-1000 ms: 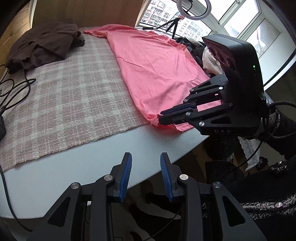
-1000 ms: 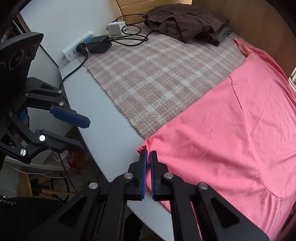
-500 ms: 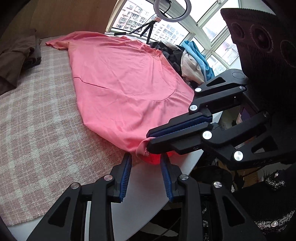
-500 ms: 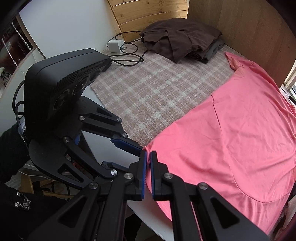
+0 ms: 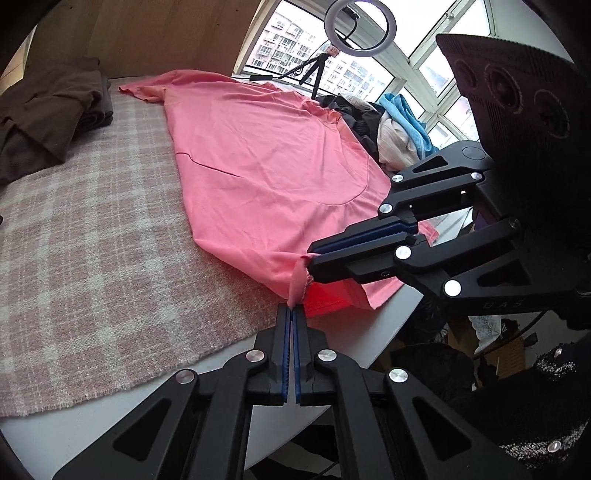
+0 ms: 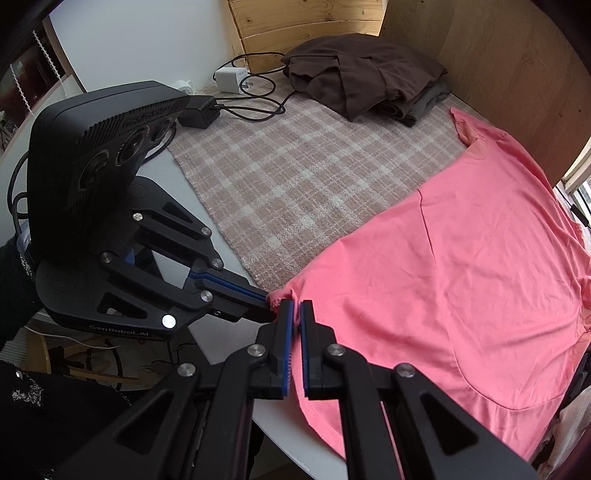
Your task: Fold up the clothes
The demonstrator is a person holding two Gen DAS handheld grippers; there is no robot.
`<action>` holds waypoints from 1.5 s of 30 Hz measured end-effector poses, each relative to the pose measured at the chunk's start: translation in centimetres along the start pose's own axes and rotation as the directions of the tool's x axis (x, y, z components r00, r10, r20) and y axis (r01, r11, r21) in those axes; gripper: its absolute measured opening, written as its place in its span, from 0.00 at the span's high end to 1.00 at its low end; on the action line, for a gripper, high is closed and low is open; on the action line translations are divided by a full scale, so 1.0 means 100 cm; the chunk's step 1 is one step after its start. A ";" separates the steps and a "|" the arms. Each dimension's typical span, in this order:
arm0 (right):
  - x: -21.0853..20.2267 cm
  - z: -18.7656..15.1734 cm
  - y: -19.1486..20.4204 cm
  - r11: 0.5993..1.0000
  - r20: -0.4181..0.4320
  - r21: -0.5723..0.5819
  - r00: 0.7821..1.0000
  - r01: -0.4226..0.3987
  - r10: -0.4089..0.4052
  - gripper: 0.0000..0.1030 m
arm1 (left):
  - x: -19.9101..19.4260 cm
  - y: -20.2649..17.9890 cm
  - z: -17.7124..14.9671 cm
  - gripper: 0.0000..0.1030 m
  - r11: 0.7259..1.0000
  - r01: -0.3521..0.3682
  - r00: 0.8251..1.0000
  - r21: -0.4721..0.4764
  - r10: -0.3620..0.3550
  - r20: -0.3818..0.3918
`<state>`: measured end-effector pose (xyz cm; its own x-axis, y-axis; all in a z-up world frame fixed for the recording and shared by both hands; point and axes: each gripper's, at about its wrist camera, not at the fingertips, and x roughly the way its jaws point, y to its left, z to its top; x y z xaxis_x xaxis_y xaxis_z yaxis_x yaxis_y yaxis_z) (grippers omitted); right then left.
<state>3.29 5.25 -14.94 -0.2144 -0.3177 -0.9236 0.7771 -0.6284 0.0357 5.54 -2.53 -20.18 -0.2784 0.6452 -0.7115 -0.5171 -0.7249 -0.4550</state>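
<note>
A pink T-shirt point(image 5: 266, 162) lies spread over a plaid cloth point(image 5: 92, 236) on a white table, its hem hanging off the near edge. My left gripper point(image 5: 291, 310) is shut on a small bunched corner of the shirt's hem. My right gripper point(image 5: 314, 264) comes in from the right and is shut on the same corner just above it. In the right wrist view the right gripper point(image 6: 296, 308) pinches the pink T-shirt point(image 6: 461, 280) at its hem, and the left gripper point(image 6: 264, 304) grips beside it.
Folded dark brown clothes point(image 6: 362, 70) lie at the far end of the plaid cloth point(image 6: 295, 177). A charger and cables point(image 6: 236, 85) sit at the far left. A pile of clothes point(image 5: 391, 122) and a ring light point(image 5: 360, 26) stand by the window.
My left gripper moved in from the table edge to the shirt's corner and closed on it. The right gripper kept its hold and lifted the corner slightly.
</note>
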 end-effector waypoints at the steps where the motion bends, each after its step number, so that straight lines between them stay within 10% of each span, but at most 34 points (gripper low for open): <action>1: 0.002 0.000 0.002 1.000 0.003 -0.007 1.000 0.006 -0.006 0.96 | -0.004 -0.002 -0.003 0.99 1.000 -0.009 1.000 -0.001 0.009 0.003; 11: 0.026 -0.002 0.023 0.997 -0.025 -0.077 1.000 -0.002 0.000 0.96 | -0.006 0.011 -0.024 0.95 0.995 -0.080 0.996 -0.053 0.077 -0.052; 35: 0.006 0.003 -0.002 0.999 0.007 -0.030 1.000 -0.030 0.030 0.96 | 0.017 0.009 0.001 0.79 0.996 0.022 0.999 -0.082 -0.024 -0.028; 40: 0.005 0.004 0.001 0.999 0.006 -0.042 1.000 -0.024 0.024 0.96 | 0.020 0.006 0.000 1.00 0.997 0.020 1.000 -0.072 -0.021 -0.018; 45: 0.008 0.001 0.002 0.998 -0.006 -0.056 1.000 -0.020 0.020 0.96 | 0.007 0.001 -0.007 1.00 0.998 -0.016 1.000 -0.064 0.017 0.015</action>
<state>3.19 4.81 -15.58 -0.1955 -0.3258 -0.9250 0.8133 -0.5809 0.0327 5.91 -2.31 -21.07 -0.2997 0.6361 -0.7111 -0.4599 -0.7493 -0.4765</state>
